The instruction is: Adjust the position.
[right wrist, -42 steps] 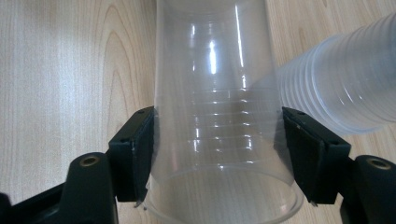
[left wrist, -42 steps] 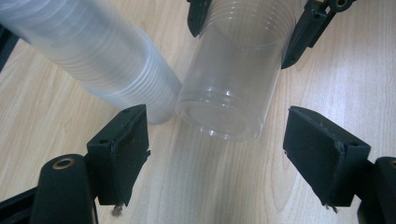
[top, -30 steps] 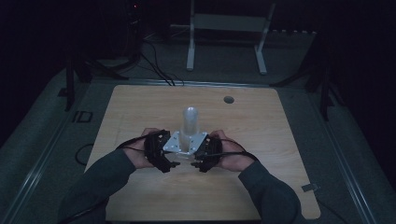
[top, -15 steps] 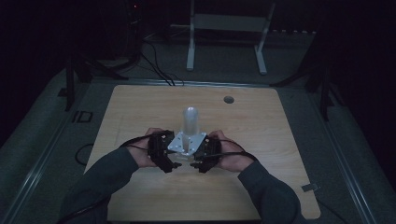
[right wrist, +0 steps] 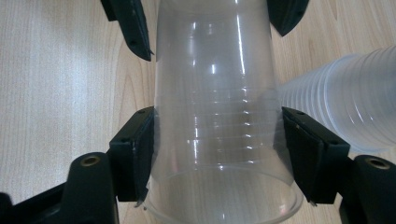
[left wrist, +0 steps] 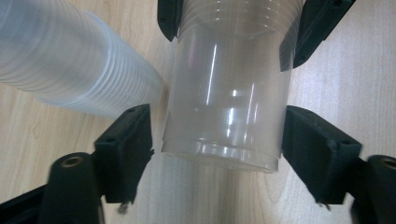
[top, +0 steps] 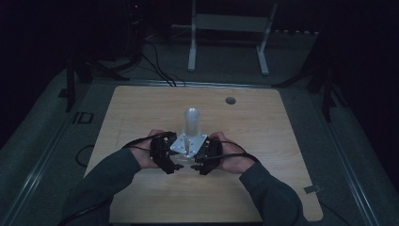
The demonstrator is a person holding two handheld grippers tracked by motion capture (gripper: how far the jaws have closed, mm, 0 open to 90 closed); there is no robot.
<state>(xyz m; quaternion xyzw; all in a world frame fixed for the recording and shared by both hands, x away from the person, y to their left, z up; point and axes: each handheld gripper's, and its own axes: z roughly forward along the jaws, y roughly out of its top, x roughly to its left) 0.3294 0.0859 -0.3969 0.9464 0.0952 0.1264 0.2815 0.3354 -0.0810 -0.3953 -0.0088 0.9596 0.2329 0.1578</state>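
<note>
Dim surroundings frame a pale wooden table (top: 141, 113), with cables and a white metal stand (top: 230, 23) on the grey floor behind it. At the table's near middle the person's two hands meet, each holding a black two-jaw gripper.

In the right gripper view, the right gripper (right wrist: 217, 149) has its jaws clamped on the wide, open end of a clear ribbed plastic cup (right wrist: 219, 116), both pads touching the cup's walls.

In the left gripper view, the left gripper (left wrist: 217, 144) faces it from the other side. Its jaws have just been closing, and the cup's narrow bottom end (left wrist: 229, 107) lies between them; the right pad looks to touch the wall, while a thin gap shows at the left pad.

Just beside the held cup stands a tall stack of translucent plastic cups (top: 192, 122), upside down on the table beyond the grippers.
</note>
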